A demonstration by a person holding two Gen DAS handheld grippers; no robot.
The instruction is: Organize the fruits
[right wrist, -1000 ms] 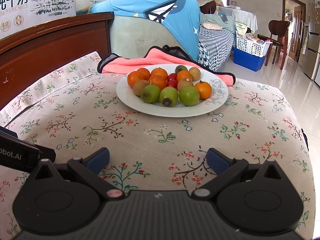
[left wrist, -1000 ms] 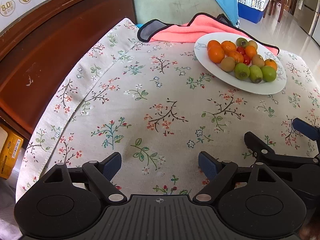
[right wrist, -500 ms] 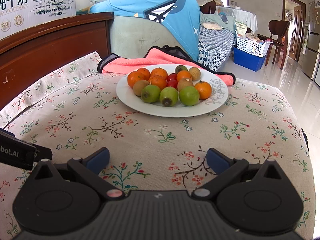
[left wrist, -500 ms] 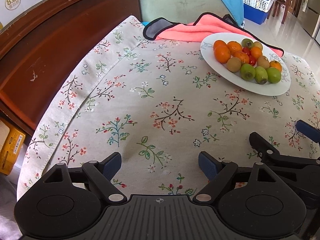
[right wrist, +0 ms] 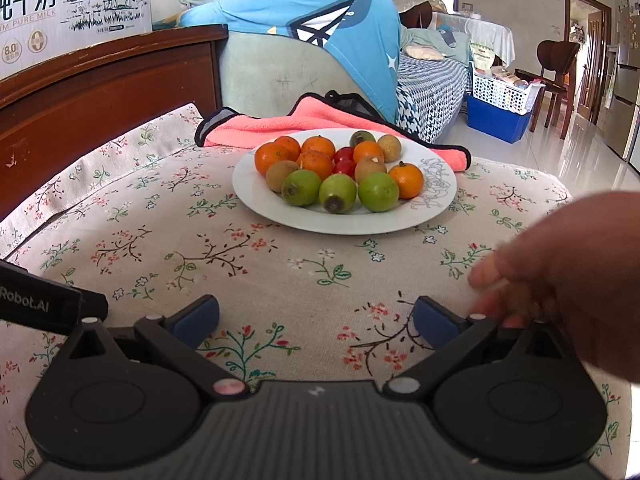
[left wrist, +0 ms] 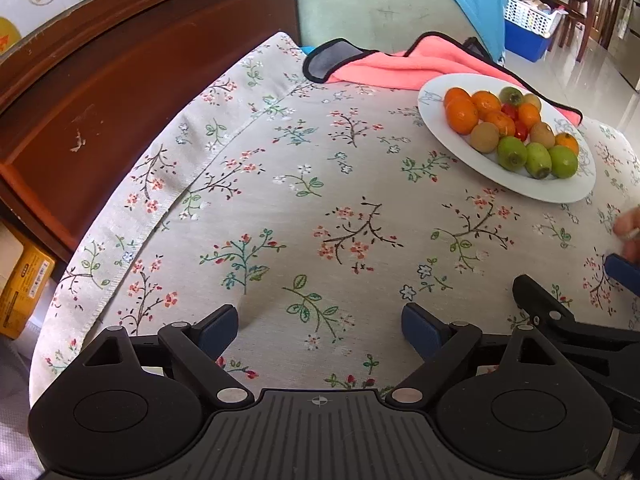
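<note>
So: white plate (right wrist: 434,204) of fruit sits centre of the right wrist frame, upper right of the left wrist frame (left wrist: 480,164), on the floral tablecloth (right wrist: 240,264). Plate is round and shallow, with a faint grey line drawing on its bare right side.

Fruit is piled toward the plate's left and centre:
- three green round fruits (right wrist: 340,193) in a row along the near edge, dark blossom ends showing on two
- oranges / tangerines (right wrist: 272,158) across the back left, one more orange (right wrist: 407,179) alone at the right end of the near row
- two small red cherry tomatoes (right wrist: 345,161) in the middle, touching
- brown fuzzy kiwis (right wrist: 279,176), one left of the greens, one (right wrist: 370,168) behind them
- at the far rim a darker green-brown fruit (right wrist: 362,138) and a tan one (right wrist: 389,147) beside it

A pink cloth with black trim (right wrist: 280,124) lies behind the plate, its edge tucked under the far rim.

Left gripper (left wrist: 320,326): jaws have just been widening, now spread apart, nothing between them, only tablecloth below. Right gripper (right wrist: 316,320): jaws apart, empty too. Both are near the bottom of their frames, well short of the plate.

A bare hand (right wrist: 560,280) comes in from the right edge of the right wrist frame, blurred, fingers at the gripper's right finger linkage
</note>
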